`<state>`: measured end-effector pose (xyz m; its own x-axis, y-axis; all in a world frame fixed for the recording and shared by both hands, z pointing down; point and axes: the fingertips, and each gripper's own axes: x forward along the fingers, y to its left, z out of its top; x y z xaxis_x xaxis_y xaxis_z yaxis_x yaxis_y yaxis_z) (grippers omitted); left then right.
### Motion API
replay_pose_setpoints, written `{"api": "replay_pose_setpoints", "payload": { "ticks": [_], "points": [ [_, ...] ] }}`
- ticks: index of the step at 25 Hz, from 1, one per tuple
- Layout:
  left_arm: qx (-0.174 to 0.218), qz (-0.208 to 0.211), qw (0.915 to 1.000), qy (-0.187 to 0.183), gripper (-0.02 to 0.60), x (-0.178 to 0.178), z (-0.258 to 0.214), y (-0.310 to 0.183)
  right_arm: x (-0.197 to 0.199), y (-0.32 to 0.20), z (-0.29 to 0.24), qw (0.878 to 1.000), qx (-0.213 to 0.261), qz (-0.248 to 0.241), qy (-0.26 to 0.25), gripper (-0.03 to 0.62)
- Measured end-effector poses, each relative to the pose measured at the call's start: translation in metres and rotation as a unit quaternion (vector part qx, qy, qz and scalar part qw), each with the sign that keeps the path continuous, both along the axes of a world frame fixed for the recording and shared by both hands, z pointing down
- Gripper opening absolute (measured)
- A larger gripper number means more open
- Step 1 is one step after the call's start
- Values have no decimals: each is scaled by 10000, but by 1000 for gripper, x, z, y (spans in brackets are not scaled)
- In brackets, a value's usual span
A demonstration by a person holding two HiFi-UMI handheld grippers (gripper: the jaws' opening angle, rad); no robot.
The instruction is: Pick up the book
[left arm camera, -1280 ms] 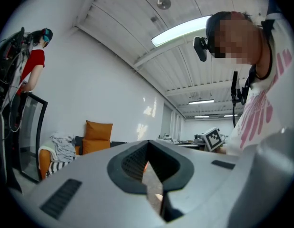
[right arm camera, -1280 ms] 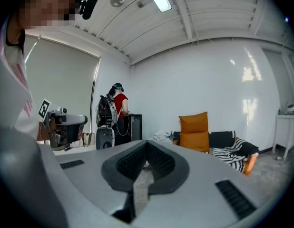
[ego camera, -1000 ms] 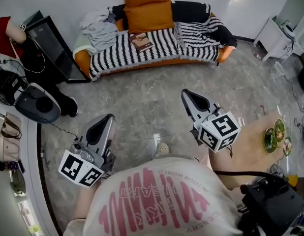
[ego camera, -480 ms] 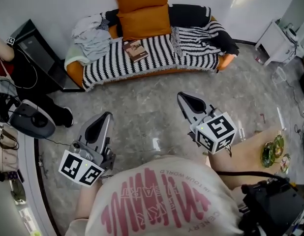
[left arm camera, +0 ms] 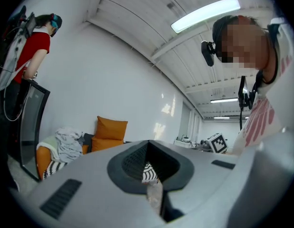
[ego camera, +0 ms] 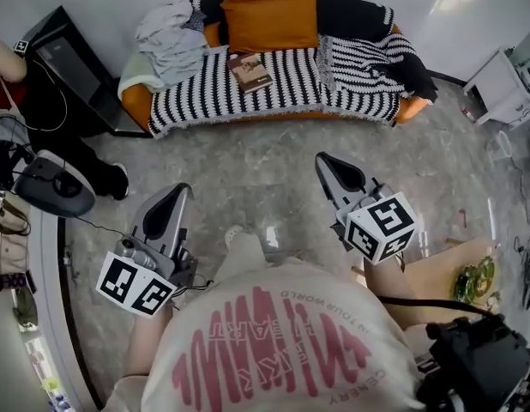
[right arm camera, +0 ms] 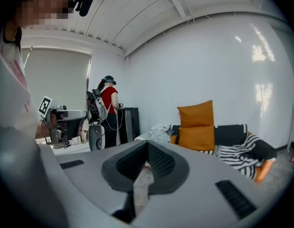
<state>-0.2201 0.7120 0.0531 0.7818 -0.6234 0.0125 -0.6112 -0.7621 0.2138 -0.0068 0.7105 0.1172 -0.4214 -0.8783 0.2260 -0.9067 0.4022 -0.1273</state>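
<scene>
The small brown-covered book (ego camera: pixel 250 71) is seen lying flat on the black-and-white striped blanket (ego camera: pixel 286 88) that is spread over the orange sofa (ego camera: pixel 138 103), just in front of the orange cushions (ego camera: pixel 269 20). It is well apart from both tools, with a stretch of grey marbled floor (ego camera: pixel 274 166) between them. From the left gripper (ego camera: pixel 181 192) the book is placed ahead and off to the right. From the right gripper (ego camera: pixel 323 160) it is placed ahead and off to the left, so it falls roughly between the lines along which the two are aimed. The right gripper is judged the nearer of the two. The book's long axis is laid mostly from the seat's front towards its back, skewed so that the near short edge is turned somewhat towards the right gripper's side. In both gripper views the jaws are shown pressed together with nothing between them, on the left gripper (left arm camera: pixel 147 143) and on the right gripper (right arm camera: pixel 147 144) alike. In neither gripper view can the book itself be made out. For a grasp, the jaws would have to be parted and carried forward across the floor to that near edge.
</scene>
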Motion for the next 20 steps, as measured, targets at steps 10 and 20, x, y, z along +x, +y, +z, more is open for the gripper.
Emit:
{"api": "replay_pose_setpoints", "payload": {
  "ticks": [10, 20],
  "points": [
    [73, 368, 9991, 185, 8, 18, -4, -67, 13, -49, -2, 9996, -61, 270, 51, 9],
    [13, 789, 9966, 231, 8, 28, -17, -184, 21, -148, -15, 9976, -163, 671, 78, 9]
  ]
}}
